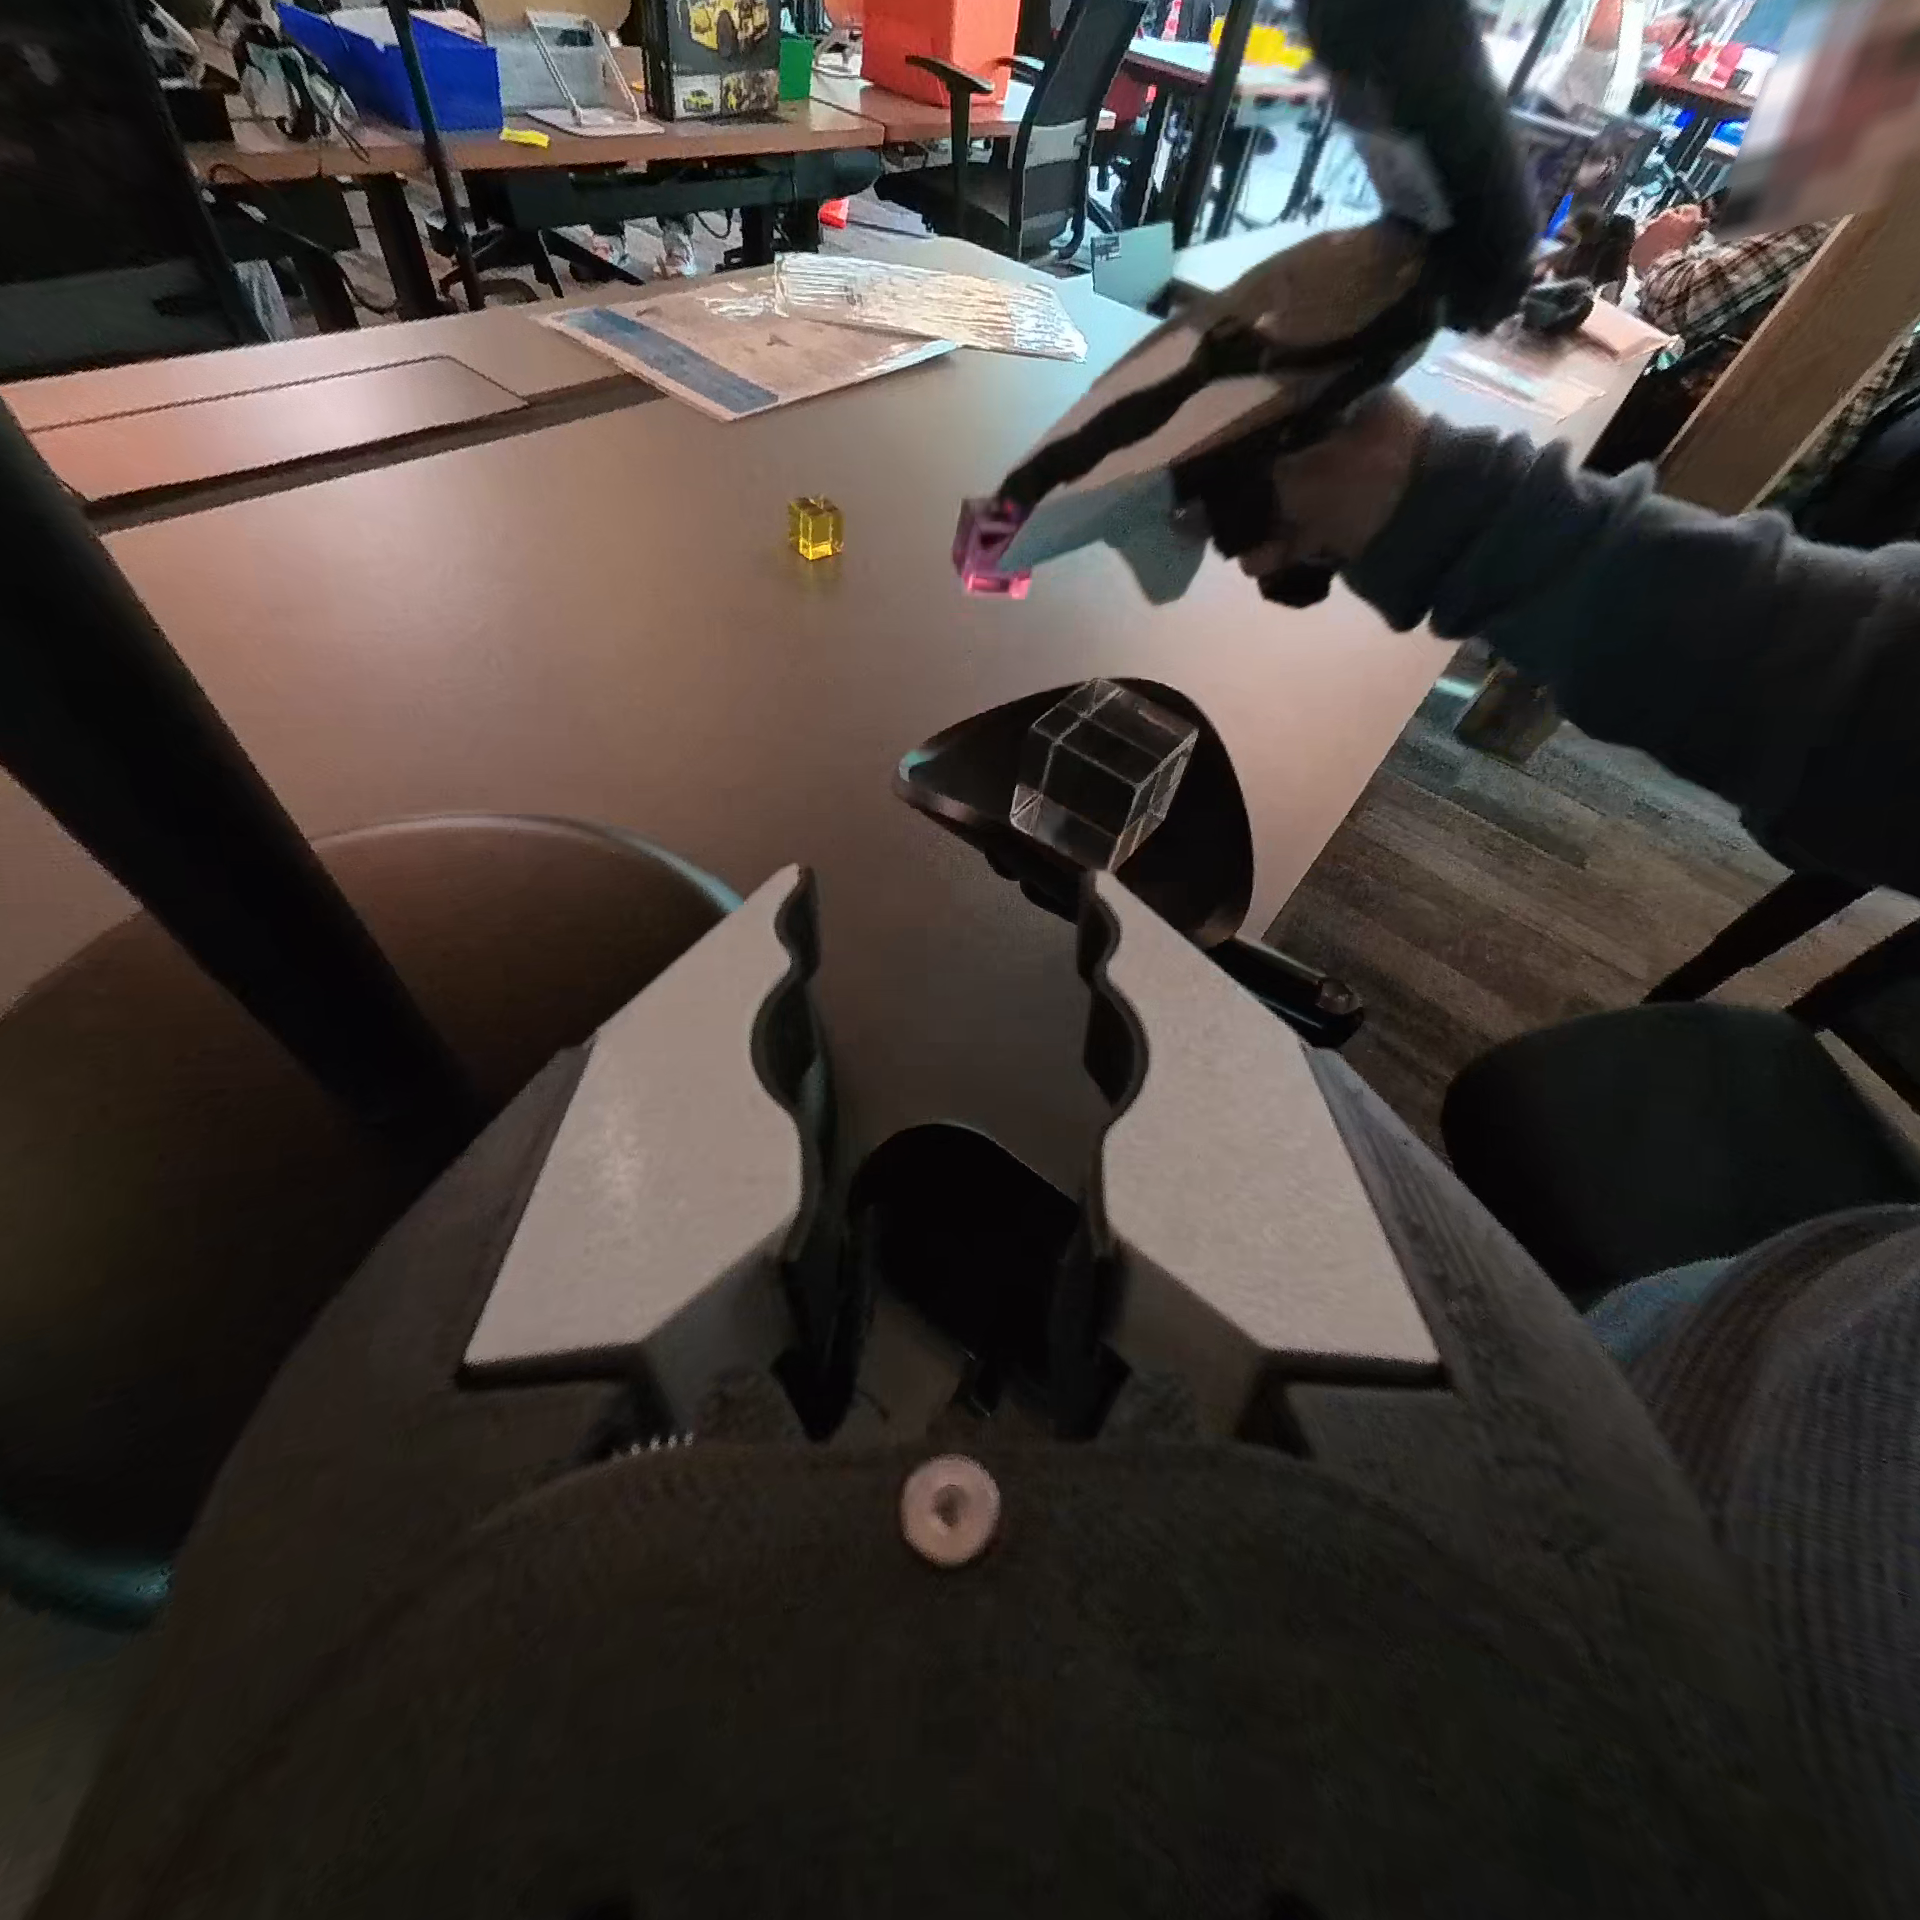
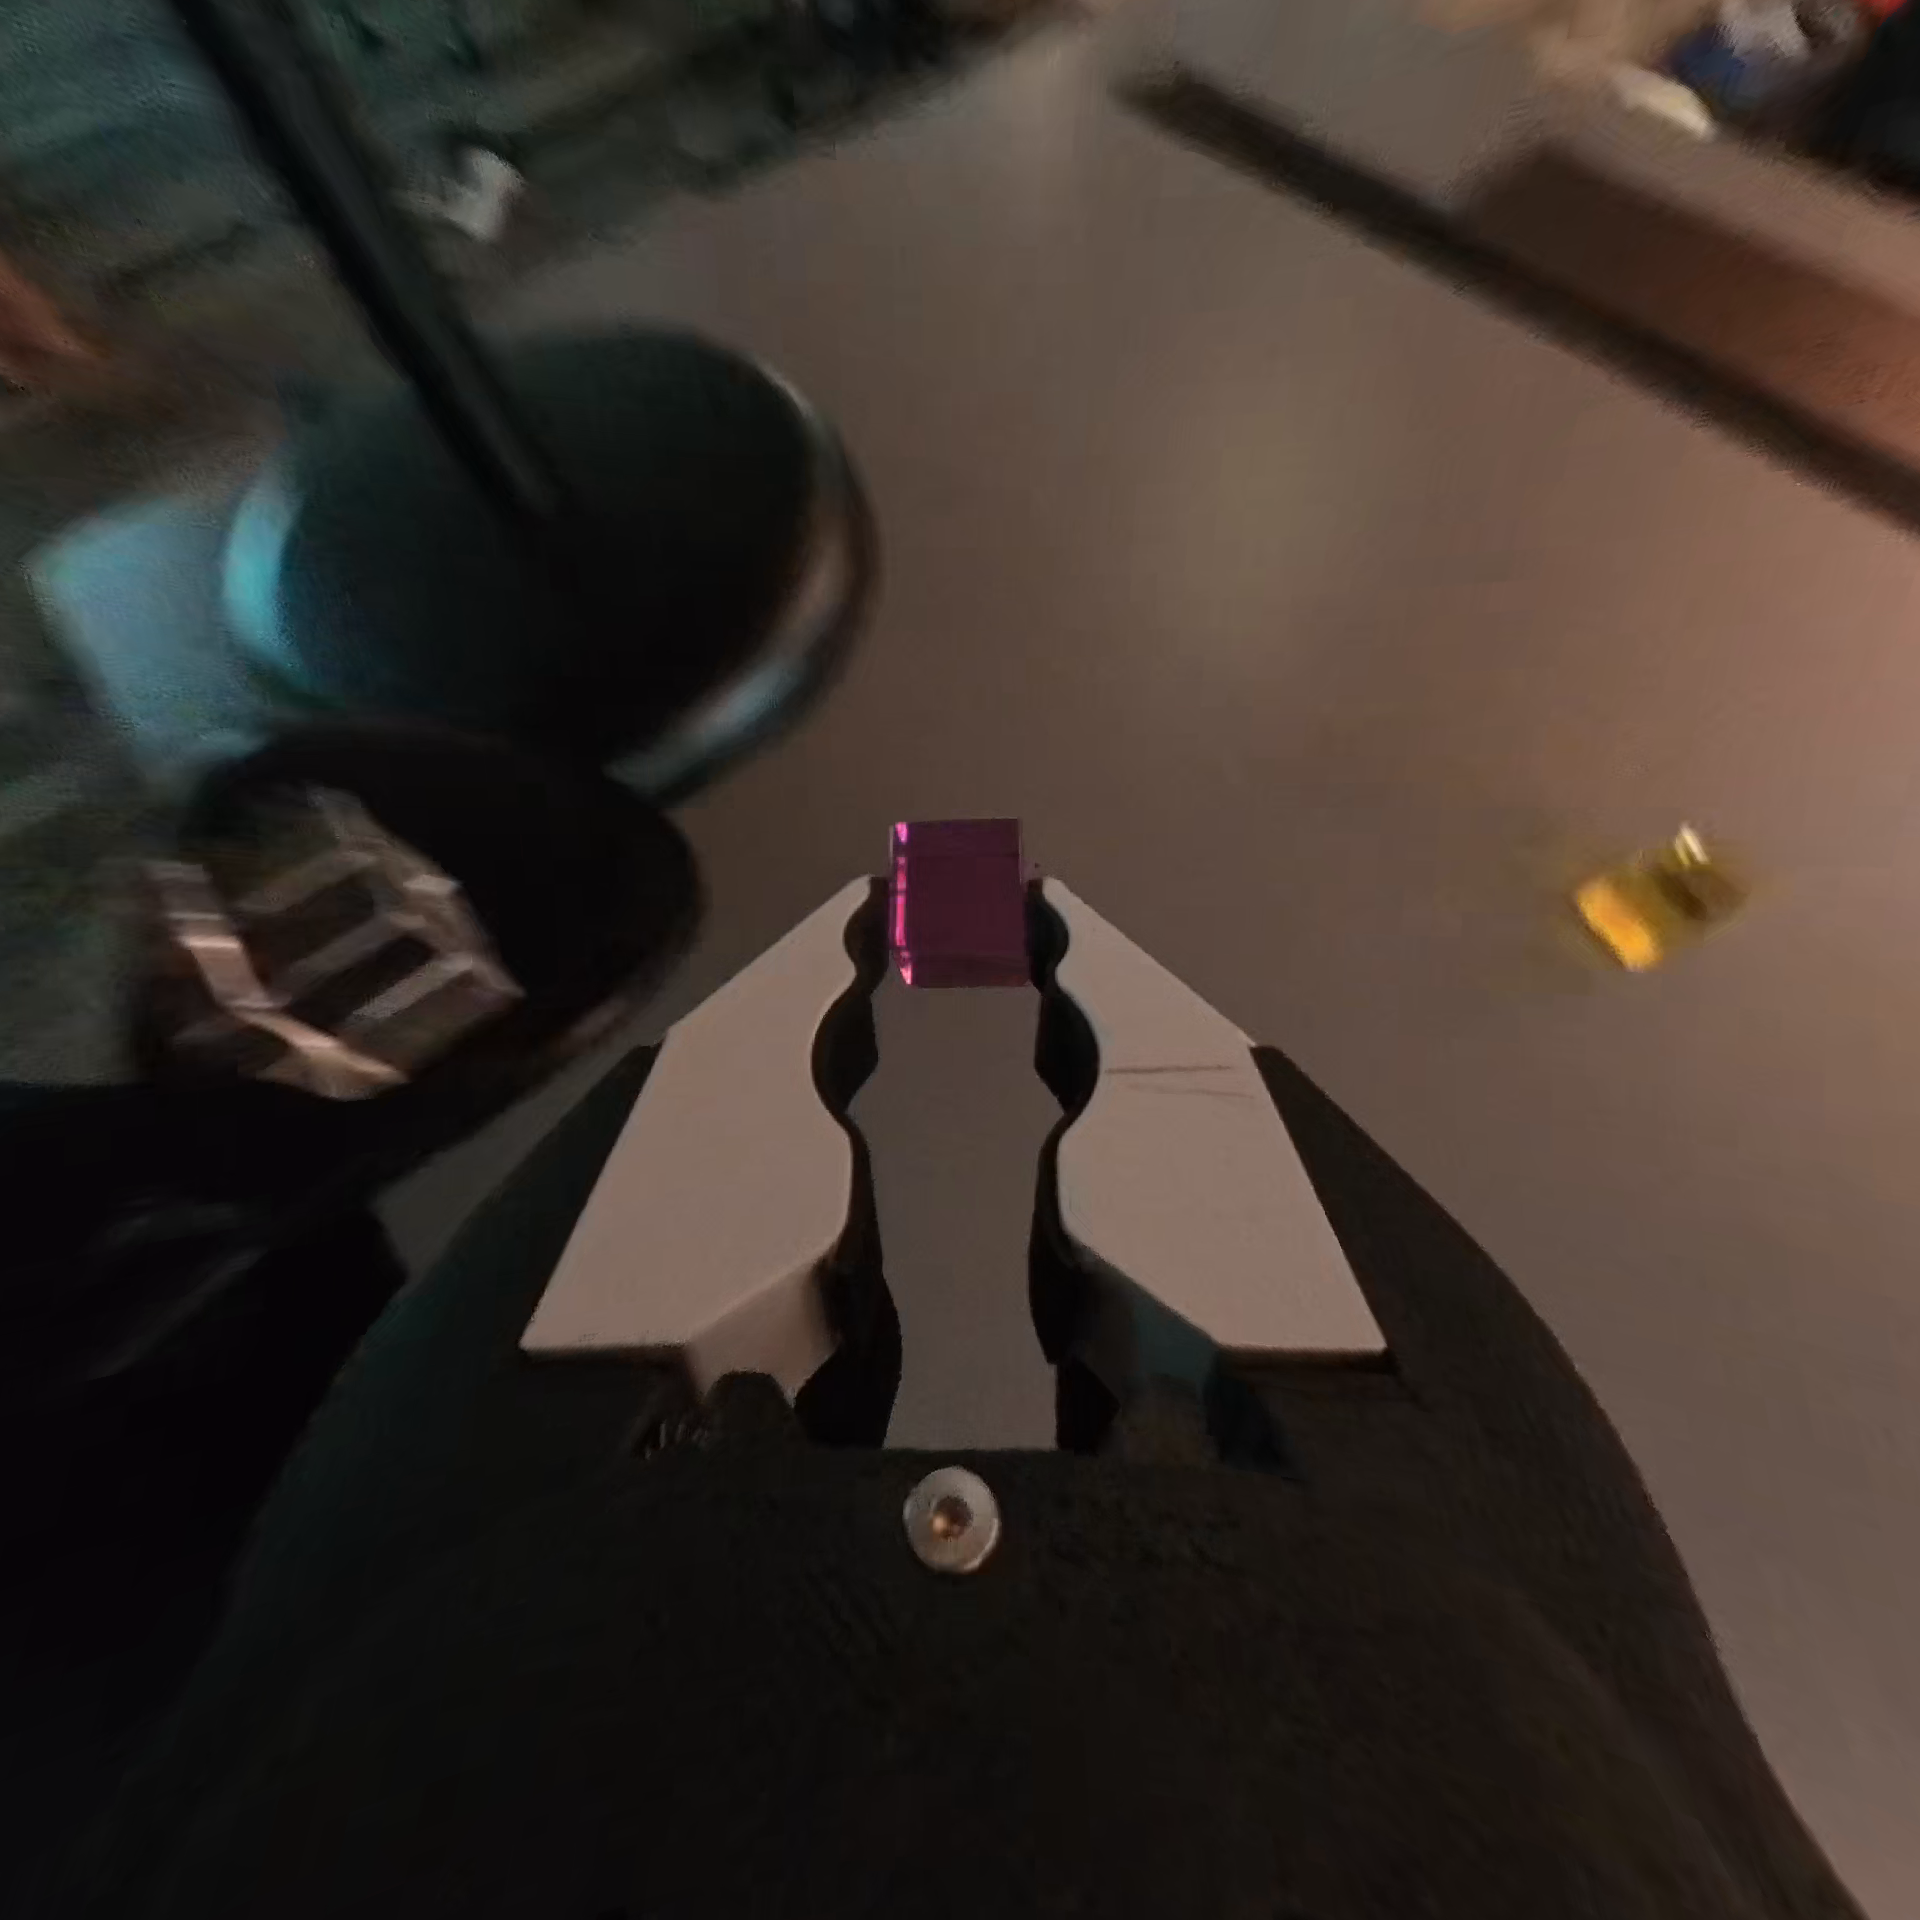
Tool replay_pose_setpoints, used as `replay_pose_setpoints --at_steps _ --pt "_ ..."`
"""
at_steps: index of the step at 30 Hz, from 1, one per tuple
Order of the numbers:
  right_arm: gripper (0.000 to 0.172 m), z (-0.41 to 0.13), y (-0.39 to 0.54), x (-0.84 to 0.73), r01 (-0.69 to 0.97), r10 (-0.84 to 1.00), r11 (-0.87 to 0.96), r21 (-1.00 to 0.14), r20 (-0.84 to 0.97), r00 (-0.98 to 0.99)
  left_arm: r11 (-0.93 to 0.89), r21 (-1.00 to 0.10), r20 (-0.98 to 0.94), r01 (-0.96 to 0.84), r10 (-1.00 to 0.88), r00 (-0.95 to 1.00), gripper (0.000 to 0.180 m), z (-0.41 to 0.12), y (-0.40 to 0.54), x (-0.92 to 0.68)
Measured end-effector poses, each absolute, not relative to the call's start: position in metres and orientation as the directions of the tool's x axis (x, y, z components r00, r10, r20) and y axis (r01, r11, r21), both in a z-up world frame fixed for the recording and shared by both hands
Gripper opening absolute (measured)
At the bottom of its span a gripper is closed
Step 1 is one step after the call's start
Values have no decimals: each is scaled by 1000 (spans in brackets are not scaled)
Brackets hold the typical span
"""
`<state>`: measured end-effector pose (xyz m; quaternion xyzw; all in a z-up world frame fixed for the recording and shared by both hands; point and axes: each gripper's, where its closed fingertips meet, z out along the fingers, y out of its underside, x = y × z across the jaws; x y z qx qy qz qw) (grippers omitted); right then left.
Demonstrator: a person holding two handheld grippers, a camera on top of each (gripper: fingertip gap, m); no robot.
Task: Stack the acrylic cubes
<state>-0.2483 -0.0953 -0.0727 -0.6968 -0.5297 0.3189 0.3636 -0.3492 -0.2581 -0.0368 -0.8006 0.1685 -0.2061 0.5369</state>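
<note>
- The right gripper (image 2: 961, 914) has its two fingertips closed part-way on a small magenta cube (image 2: 958, 902), one pad against each side face; in the left wrist view the same cube (image 1: 990, 549) sits at the tips just over the tan table (image 1: 520, 644).
- A small yellow cube (image 2: 1652, 909) lies on the table at about 3 o'clock from the held one, well apart; a clear cube (image 2: 312, 966) lies at 9 o'clock, blurred.
- The left gripper (image 1: 945, 894) stands half open with nothing between its fingers.
- The clear cube (image 1: 1101, 774) sits on a black pan (image 1: 1216, 831) at 1 o'clock of the left tips, just beyond the right-hand fingertip.
- A round brown container (image 1: 499, 914) stands at 9 o'clock.
</note>
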Motion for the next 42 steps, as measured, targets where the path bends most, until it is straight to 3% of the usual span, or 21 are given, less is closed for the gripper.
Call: replay_pose_setpoints --at_steps 5,9,30,31,33,35,39,42 --pt "24 -17 -181 -271 401 969 39 -915 -62 -237 -360 -931 145 -52 -499 855 49 -35 -258 -347" --pt "24 -19 -211 -272 444 923 116 -888 -69 -379 -363 -930 147 -53 -501 853 49 -36 -260 -346" --pt "24 -50 -214 -277 490 914 138 -861 -79 -397 -372 -927 155 -50 -498 853 49 -40 -264 -344" --pt "34 -48 -213 -277 472 918 137 -871 -67 -391 -373 -926 156 -48 -498 853 49 -41 -264 -345" --pt "70 -40 -202 -277 443 938 100 -891 -64 -341 -373 -927 159 -44 -495 854 49 -40 -263 -346" --pt "89 -27 -176 -275 381 968 39 -924 -60 -245 -373 -927 161 -38 -489 857 49 -41 -261 -348" --pt "89 -21 -73 -261 244 988 -55 -968 -16 156 -376 -926 168 -27 -477 863 50 -42 -259 -352" --pt "84 -57 17 -232 271 844 -209 -939 -33 536 -380 -925 169 -25 -469 867 50 -43 -256 -355"
